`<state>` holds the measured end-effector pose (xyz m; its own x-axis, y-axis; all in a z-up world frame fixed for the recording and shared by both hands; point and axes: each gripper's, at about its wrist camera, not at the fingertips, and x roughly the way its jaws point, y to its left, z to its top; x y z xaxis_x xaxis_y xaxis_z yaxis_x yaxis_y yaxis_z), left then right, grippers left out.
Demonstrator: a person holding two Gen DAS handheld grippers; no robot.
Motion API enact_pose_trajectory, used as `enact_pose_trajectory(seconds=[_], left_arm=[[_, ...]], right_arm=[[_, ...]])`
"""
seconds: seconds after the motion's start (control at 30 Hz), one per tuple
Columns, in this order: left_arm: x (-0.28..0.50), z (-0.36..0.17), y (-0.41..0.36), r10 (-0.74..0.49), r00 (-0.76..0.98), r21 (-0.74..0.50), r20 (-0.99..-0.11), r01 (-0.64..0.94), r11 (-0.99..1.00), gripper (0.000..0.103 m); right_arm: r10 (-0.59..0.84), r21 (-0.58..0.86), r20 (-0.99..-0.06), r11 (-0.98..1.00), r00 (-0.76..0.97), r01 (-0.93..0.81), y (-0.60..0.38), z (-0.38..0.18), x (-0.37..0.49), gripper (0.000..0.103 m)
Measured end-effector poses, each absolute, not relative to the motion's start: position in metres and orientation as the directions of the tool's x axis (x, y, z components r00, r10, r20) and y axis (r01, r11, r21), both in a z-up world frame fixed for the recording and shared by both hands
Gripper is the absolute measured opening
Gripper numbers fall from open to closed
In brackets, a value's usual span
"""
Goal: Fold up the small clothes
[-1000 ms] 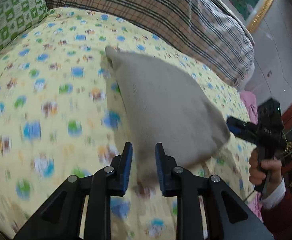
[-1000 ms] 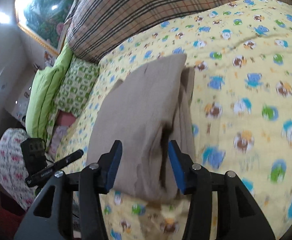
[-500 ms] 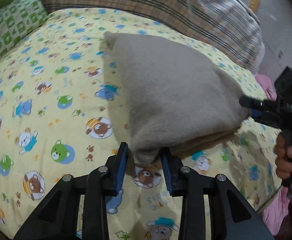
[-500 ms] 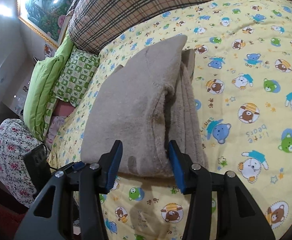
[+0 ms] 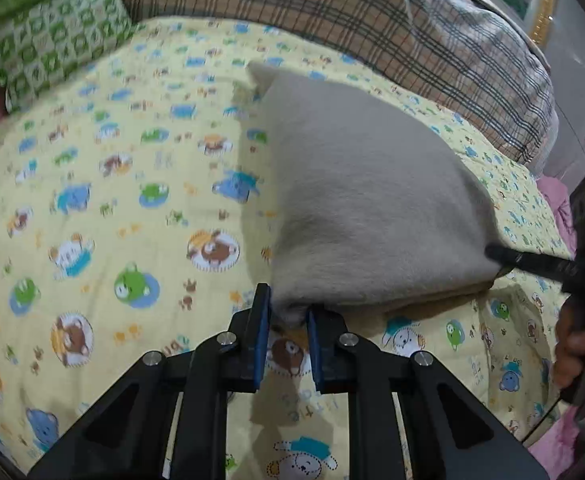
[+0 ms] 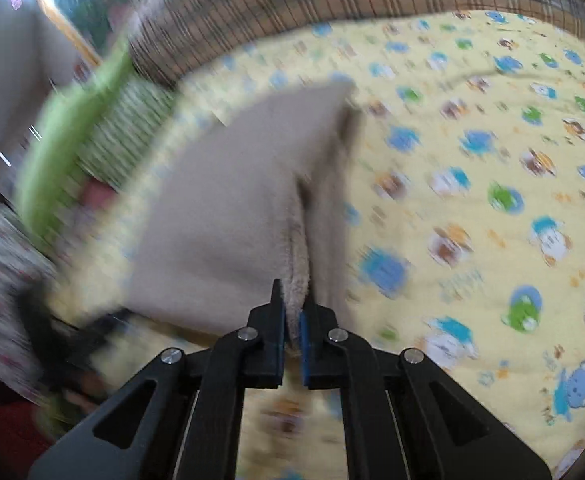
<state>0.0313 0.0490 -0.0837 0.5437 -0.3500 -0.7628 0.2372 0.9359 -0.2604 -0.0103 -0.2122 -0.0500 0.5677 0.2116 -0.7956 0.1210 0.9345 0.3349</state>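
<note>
A folded beige fleece garment lies on the yellow cartoon-print bedspread. In the left wrist view, my left gripper has its blue-padded fingers closed on the garment's near left corner. In the right wrist view, the garment is blurred by motion; my right gripper is shut on its near right corner, pinching the folded edge. The right gripper also shows in the left wrist view at the garment's right corner, with the hand holding it.
A plaid pillow lies across the back of the bed. A green patterned cushion sits at the back left. Pink cloth hangs off the right bed edge. A floral cushion is at the left in the right wrist view.
Both grippers moved in onto the garment's near corners and closed on them. The right wrist view is now blurred by motion.
</note>
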Motion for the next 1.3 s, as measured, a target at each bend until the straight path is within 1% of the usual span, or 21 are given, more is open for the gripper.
enact_pose_trajectory(seconds=[0.1, 0.2, 0.3, 0.33, 0.4, 0.43, 0.53, 0.6, 0.67, 0.73, 0.8, 0.87, 0.97, 1.03, 1.07, 1.2, 1.3], left_arm=[[0.030, -0.088, 0.051, -0.356, 0.530, -0.273, -0.770, 0.231, 0.934, 0.016], [0.028, -0.088, 0.052, -0.371, 0.518, -0.284, -0.771, 0.242, 0.928, 0.016], [0.024, -0.083, 0.056, -0.420, 0.482, -0.317, -0.769, 0.283, 0.905, 0.014], [0.021, -0.080, 0.058, -0.440, 0.471, -0.334, -0.764, 0.295, 0.895, 0.014], [0.014, -0.070, 0.066, -0.478, 0.457, -0.362, -0.751, 0.321, 0.875, 0.013], [0.012, -0.066, 0.070, -0.491, 0.453, -0.372, -0.744, 0.331, 0.867, 0.013], [0.011, -0.044, 0.080, -0.538, 0.463, -0.408, -0.704, 0.356, 0.840, 0.013], [0.021, -0.030, 0.080, -0.570, 0.477, -0.435, -0.669, 0.371, 0.821, 0.014], [0.034, -0.020, 0.076, -0.601, 0.497, -0.457, -0.625, 0.391, 0.799, 0.015], [0.049, -0.019, 0.067, -0.617, 0.499, -0.467, -0.608, 0.405, 0.787, 0.015], [0.067, -0.021, 0.053, -0.633, 0.492, -0.470, -0.597, 0.424, 0.774, 0.018], [0.086, -0.026, 0.043, -0.622, 0.491, -0.457, -0.610, 0.424, 0.782, 0.017], [0.114, -0.040, 0.034, -0.595, 0.484, -0.443, -0.641, 0.400, 0.802, 0.017], [0.130, -0.057, 0.028, -0.579, 0.436, -0.430, -0.689, 0.396, 0.811, 0.017], [0.137, -0.069, 0.024, -0.549, 0.399, -0.413, -0.735, 0.379, 0.828, 0.011], [0.141, -0.074, 0.023, -0.557, 0.376, -0.424, -0.740, 0.381, 0.821, 0.012], [0.139, -0.070, 0.027, -0.574, 0.391, -0.442, -0.720, 0.380, 0.813, 0.010]], right_arm=[[0.182, 0.323, -0.812, 0.932, 0.555, 0.166, -0.220, -0.064, -0.012, 0.006], [0.141, 0.294, -0.818, 0.936, 0.558, 0.194, -0.222, -0.065, -0.012, 0.006], [0.163, 0.335, -0.813, 0.916, 0.559, 0.219, -0.227, -0.069, -0.012, 0.007], [0.185, 0.364, -0.794, 0.907, 0.579, 0.210, -0.230, -0.070, -0.014, 0.008], [0.192, 0.383, -0.795, 0.895, 0.575, 0.231, -0.236, -0.068, -0.017, 0.022], [0.188, 0.385, -0.797, 0.890, 0.574, 0.243, -0.237, -0.066, -0.021, 0.032], [0.193, 0.412, -0.778, 0.875, 0.597, 0.254, -0.241, -0.052, -0.032, 0.032], [0.163, 0.400, -0.752, 0.883, 0.639, 0.246, -0.238, -0.031, -0.034, 0.032], [0.166, 0.409, -0.704, 0.890, 0.691, 0.202, -0.229, -0.006, -0.027, 0.032], [0.176, 0.407, -0.663, 0.901, 0.727, 0.153, -0.218, 0.012, -0.017, 0.033], [0.172, 0.350, -0.672, 0.931, 0.721, 0.104, -0.198, 0.018, 0.006, 0.034], [0.159, 0.303, -0.704, 0.949, 0.693, 0.090, -0.186, 0.006, 0.029, 0.035], [0.166, 0.317, -0.753, 0.940, 0.637, 0.129, -0.191, -0.023, 0.054, 0.035], [0.172, 0.322, -0.759, 0.938, 0.627, 0.133, -0.196, -0.035, 0.064, 0.034], [0.163, 0.309, -0.766, 0.941, 0.621, 0.134, -0.198, -0.039, 0.068, 0.034], [0.154, 0.316, -0.780, 0.933, 0.606, 0.170, -0.215, -0.056, 0.078, 0.033], [0.163, 0.335, -0.769, 0.926, 0.618, 0.173, -0.218, -0.056, 0.077, 0.033]])
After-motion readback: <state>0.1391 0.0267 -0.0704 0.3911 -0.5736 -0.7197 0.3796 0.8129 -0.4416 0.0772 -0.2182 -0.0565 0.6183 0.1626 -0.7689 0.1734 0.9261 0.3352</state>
